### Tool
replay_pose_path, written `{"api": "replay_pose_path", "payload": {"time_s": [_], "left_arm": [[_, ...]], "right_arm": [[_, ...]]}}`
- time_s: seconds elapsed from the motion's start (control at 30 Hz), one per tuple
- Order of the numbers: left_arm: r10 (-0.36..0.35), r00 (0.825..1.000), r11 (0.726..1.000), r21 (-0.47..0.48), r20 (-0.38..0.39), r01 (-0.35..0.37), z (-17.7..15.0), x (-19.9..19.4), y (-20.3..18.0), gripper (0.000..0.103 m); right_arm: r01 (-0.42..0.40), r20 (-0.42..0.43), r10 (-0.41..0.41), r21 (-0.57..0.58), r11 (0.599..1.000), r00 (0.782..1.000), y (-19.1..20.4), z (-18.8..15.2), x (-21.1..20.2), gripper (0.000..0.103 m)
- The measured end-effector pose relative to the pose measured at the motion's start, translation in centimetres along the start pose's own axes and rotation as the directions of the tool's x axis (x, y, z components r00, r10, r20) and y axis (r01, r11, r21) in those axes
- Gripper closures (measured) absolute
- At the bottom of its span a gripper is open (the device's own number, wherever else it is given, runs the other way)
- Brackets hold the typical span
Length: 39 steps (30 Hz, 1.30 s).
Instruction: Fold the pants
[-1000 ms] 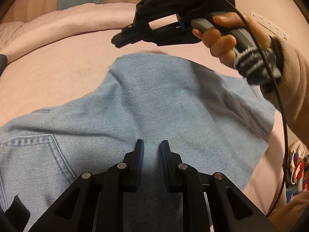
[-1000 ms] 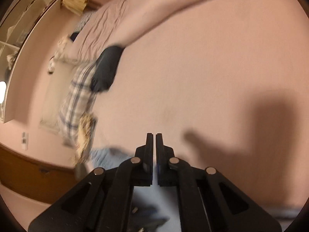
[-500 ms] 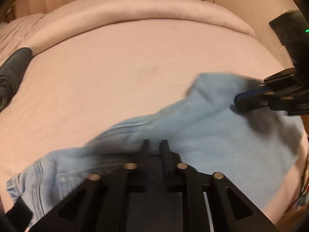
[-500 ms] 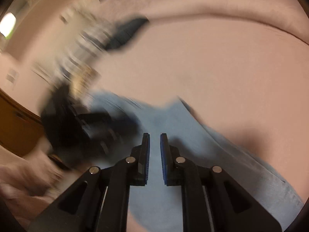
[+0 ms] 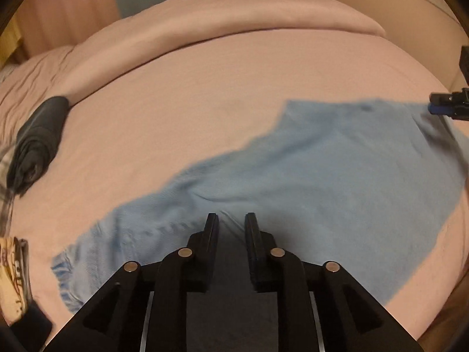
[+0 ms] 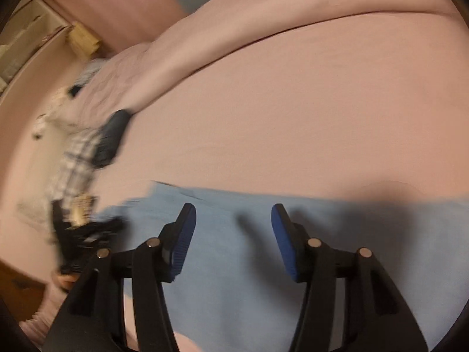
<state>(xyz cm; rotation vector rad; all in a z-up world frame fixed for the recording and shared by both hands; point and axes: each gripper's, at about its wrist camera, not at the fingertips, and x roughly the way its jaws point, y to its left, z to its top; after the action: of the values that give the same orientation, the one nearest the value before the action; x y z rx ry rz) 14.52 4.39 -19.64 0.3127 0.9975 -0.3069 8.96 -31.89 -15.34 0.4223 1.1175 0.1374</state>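
A pink bed (image 5: 205, 102) fills both views, its rolled duvet (image 5: 234, 20) along the far edge. Across the near part of the bed lie the light-blue pants (image 5: 322, 182) — spread flat in 1 long band, a slight wrinkle just ahead of the left claw (image 5: 231, 220). A dark rolled garment (image 5: 38, 143) sits well apart at the bed's left side, beside a plaid cloth (image 6: 73, 164). The left claw hangs over the pants with its jaws opening, a narrow gap between them and no cloth in it. The right claw (image 6: 233, 214) stands over the pants too, jaws opening, blue pads (image 6: 184, 237) wide apart — nothing between them. Its tip (image 5: 448, 104) shows at the pants' far right end.
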Motion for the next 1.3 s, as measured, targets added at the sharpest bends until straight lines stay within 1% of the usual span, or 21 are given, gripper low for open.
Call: {"api": "replay_pose_path", "payload": {"time_s": [0.07, 0.1, 0.17, 0.2, 0.23, 0.27, 0.33, 0.37, 0.4, 0.43, 0.5, 0.57, 0.63, 0.7, 0.77, 0.93, 1.07, 1.13, 1.17, 1.23, 1.3], "left_arm": [[0.045, 0.999, 0.999, -0.011, -0.029, -0.045, -1.4, 0.6, 0.4, 0.083], [0.019, 1.0, 0.998, -0.053, -0.015, -0.02, -1.8, 0.4, 1.4, 0.08], [0.002, 1.0, 0.991, -0.131, -0.019, -0.005, -2.4, 0.3, 3.7, 0.08], [0.006, 1.0, 0.986, -0.165, -0.024, -0.009, -2.9, -0.1, 5.0, 0.081], [-0.003, 1.0, 0.983, -0.183, -0.025, -0.002, -3.2, -0.4, 5.6, 0.087], [-0.003, 0.999, 0.981, -0.196, -0.033, -0.004, -3.4, -0.8, 6.1, 0.088], [0.044, 0.998, 0.98, -0.19, -0.053, -0.054, -3.1, -2.0, 5.8, 0.088], [0.057, 0.997, 0.981, -0.183, -0.054, -0.066, -2.0, -2.2, 5.6, 0.087], [0.078, 0.996, 0.981, -0.174, -0.042, -0.084, -1.8, -3.1, 4.4, 0.085], [0.08, 0.997, 0.984, -0.161, -0.016, -0.081, -1.2, -3.9, 3.4, 0.081], [0.013, 1.0, 0.987, -0.163, 0.027, -0.009, 0.2, -4.4, 2.1, 0.074], [-0.114, 0.99, 0.977, -0.173, 0.078, 0.126, 1.7, -5.0, -0.1, 0.064], [-0.223, 0.968, 0.955, -0.172, 0.112, 0.239, 3.0, -4.9, -2.4, 0.058], [-0.348, 0.93, 0.915, -0.176, 0.118, 0.364, 4.3, -4.2, -5.5, 0.058], [-0.434, 0.895, 0.876, -0.182, 0.106, 0.447, 5.4, -3.4, -8.3, 0.058], [-0.569, 0.821, 0.798, -0.208, 0.049, 0.565, 7.0, -1.4, -14.2, 0.058], [-0.612, 0.791, 0.763, -0.253, 0.011, 0.594, 7.8, 0.0, -15.7, 0.058], [-0.643, 0.766, 0.728, -0.311, 0.003, 0.612, 7.8, 0.7, -15.9, 0.058], [-0.653, 0.757, 0.71, -0.342, 0.004, 0.615, 7.7, 1.4, -15.9, 0.058], [-0.66, 0.751, 0.69, -0.397, -0.004, 0.605, 7.6, 2.4, -15.7, 0.058], [-0.658, 0.752, 0.682, -0.437, -0.019, 0.586, 7.3, 3.3, -14.8, 0.058]], "right_arm": [[0.078, -0.034, -0.074, 0.103, 0.992, 0.997, -4.3, -2.3, -1.6, 0.05], [0.146, -0.055, -0.139, 0.157, 0.977, 0.989, -7.0, -3.7, -2.6, 0.064], [0.117, -0.022, -0.115, 0.214, 0.97, 0.993, -10.6, -6.0, -5.3, 0.094], [0.094, -0.009, -0.095, 0.266, 0.96, 0.995, -12.4, -7.1, -6.7, 0.097], [0.091, 0.014, -0.101, 0.325, 0.941, 0.995, -14.3, -8.2, -8.4, 0.098], [0.087, 0.049, -0.113, 0.371, 0.925, 0.992, -15.9, -8.9, -9.9, 0.1], [0.072, 0.119, -0.137, 0.439, 0.896, 0.983, -17.7, -10.1, -13.1, 0.092], [0.061, 0.144, -0.139, 0.447, 0.892, 0.98, -17.7, -10.5, -14.3, 0.077], [0.056, 0.177, -0.151, 0.45, 0.891, 0.973, -17.6, -11.0, -15.7, 0.048], [0.063, 0.191, -0.166, 0.455, 0.888, 0.967, -17.6, -11.2, -16.5, 0.039], [0.053, 0.225, -0.177, 0.468, 0.882, 0.958, -17.3, -12.0, -17.9, 0.036], [-0.023, 0.252, -0.119, 0.497, 0.868, 0.96, -17.0, -13.1, -17.7, 0.036], [-0.085, 0.259, -0.063, 0.522, 0.849, 0.964, -17.3, -13.9, -16.7, 0.036], [-0.1, 0.259, -0.049, 0.53, 0.842, 0.965, -17.0, -14.0, -15.5, 0.036], [-0.104, 0.26, -0.047, 0.535, 0.838, 0.964, -16.4, -13.8, -13.8, 0.036], [-0.066, 0.307, -0.124, 0.54, 0.839, 0.944, -15.3, -13.9, -12.5, 0.039], [-0.02, 0.33, -0.173, 0.508, 0.861, 0.928, -14.6, -12.8, -11.7, 0.037], [0.005, 0.333, -0.191, 0.488, 0.873, 0.923, -14.2, -12.5, -11.4, 0.044], [0.008, 0.336, -0.193, 0.482, 0.876, 0.922, -14.0, -12.2, -11.2, 0.06], [-0.024, 0.325, -0.162, 0.5, 0.866, 0.932, -15.0, -12.3, -10.7, 0.083], [-0.052, 0.332, -0.143, 0.516, 0.855, 0.932, -16.0, -12.5, -10.5, 0.087]]}}
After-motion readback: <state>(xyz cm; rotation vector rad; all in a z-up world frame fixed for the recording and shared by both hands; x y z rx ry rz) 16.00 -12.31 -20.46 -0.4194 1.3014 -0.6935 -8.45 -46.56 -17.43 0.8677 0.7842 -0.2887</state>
